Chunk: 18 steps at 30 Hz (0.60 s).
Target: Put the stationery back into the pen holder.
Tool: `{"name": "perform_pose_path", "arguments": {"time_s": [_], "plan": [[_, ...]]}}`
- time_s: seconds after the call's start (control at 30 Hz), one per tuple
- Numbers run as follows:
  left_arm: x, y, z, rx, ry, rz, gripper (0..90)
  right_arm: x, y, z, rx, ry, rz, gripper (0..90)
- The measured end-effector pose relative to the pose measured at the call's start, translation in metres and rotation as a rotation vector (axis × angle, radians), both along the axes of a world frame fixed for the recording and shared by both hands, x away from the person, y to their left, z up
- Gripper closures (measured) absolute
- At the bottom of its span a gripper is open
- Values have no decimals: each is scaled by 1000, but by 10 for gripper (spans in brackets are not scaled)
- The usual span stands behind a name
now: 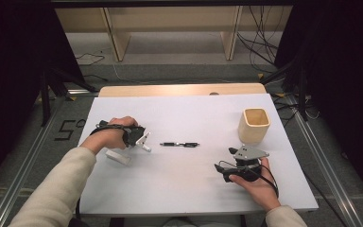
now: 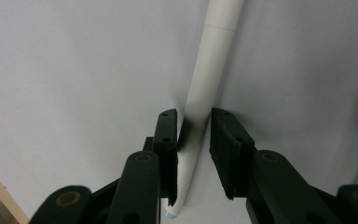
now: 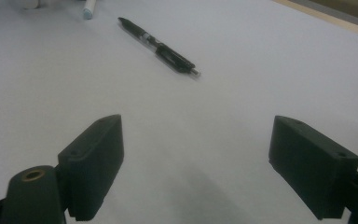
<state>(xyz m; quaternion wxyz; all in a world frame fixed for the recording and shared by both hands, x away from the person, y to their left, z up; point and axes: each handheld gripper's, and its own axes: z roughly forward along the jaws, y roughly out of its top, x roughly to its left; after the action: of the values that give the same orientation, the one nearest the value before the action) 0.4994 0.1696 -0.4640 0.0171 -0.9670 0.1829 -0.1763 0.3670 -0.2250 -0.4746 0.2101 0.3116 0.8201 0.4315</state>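
On the left side of the table [image 1: 189, 189], the left gripper [image 2: 193, 135] pointed down at a white marker [image 2: 209, 79] lying flat on the white cover, jaws straddling the barrel near its tip end. One pad looked against the barrel, the other had a thin gap, so not clamped yet; jaws stood narrow but not pressing from both sides. In the high view the left gripper [image 1: 142, 141] sat just left of a black pen [image 1: 179, 144], which lay mid-table, apart from both grippers. Small white block [image 1: 118, 156] lay just near of the left hand, unclear what it was.

Right gripper [image 1: 236, 165] rested near the right edge, close to the near side of a pale wooden cup [image 1: 254, 125], which stood upright at right and looked empty from above. Its own view showed the right gripper [image 3: 196, 163] with jaws wide apart, nothing between them, black pen [image 3: 158, 46] farther off.

Step in hand, as judged: grasping the white marker, probably to go into the cup. Next move calls for finishing the squeeze until both pads bite, then lifting straight up; the barrel is round and smooth and the grip sits off-centre near the tip, so it could roll or tilt if lifted early
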Motion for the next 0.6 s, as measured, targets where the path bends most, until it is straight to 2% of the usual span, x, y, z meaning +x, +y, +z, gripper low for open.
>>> {"name": "perform_pose_path", "arguments": {"time_s": [0.3, 0.6], "plan": [[2, -5, 1, 51, 10, -36, 732, 0, 0, 0, 1, 0, 2, 187], [3, -7, 0, 68, 31, -45, 747, 0, 0, 0, 1, 2, 4, 187]]}}
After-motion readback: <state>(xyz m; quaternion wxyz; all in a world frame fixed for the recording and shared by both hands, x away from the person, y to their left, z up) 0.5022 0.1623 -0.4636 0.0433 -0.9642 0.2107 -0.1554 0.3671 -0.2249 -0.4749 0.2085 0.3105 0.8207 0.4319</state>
